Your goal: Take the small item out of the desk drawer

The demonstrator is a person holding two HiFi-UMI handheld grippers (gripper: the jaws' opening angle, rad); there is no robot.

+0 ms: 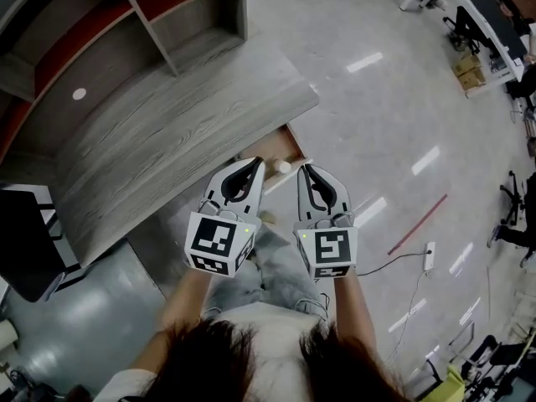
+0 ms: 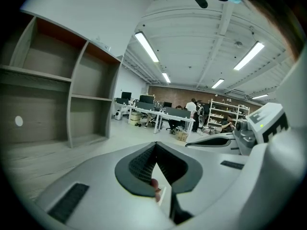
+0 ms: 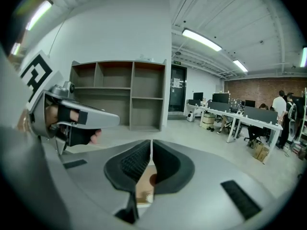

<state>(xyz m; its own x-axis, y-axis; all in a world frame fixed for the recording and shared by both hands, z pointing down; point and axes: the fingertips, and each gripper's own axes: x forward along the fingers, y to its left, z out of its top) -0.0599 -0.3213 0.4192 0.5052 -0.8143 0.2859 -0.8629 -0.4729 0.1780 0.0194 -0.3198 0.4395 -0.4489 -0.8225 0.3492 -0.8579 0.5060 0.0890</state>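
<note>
Drawer [image 1: 270, 147] already open; small white item [image 1: 285, 167] lies inside it, untouched. Left gripper [image 1: 254, 166] & right gripper [image 1: 306, 171] hover above, jaws pressed together w/ nothing between them. Reach, grasp, lift-out all still to do.

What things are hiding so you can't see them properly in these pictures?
- Drawer inside: head view, mostly covered by the desk top, the left hand-held gripper and the right hand-held gripper.
- Small white item: head view, too small to say what it is.
- Both gripper views: their own shut jaws block nearly all of the drawer.
- Far people: right gripper view, too small.
</note>
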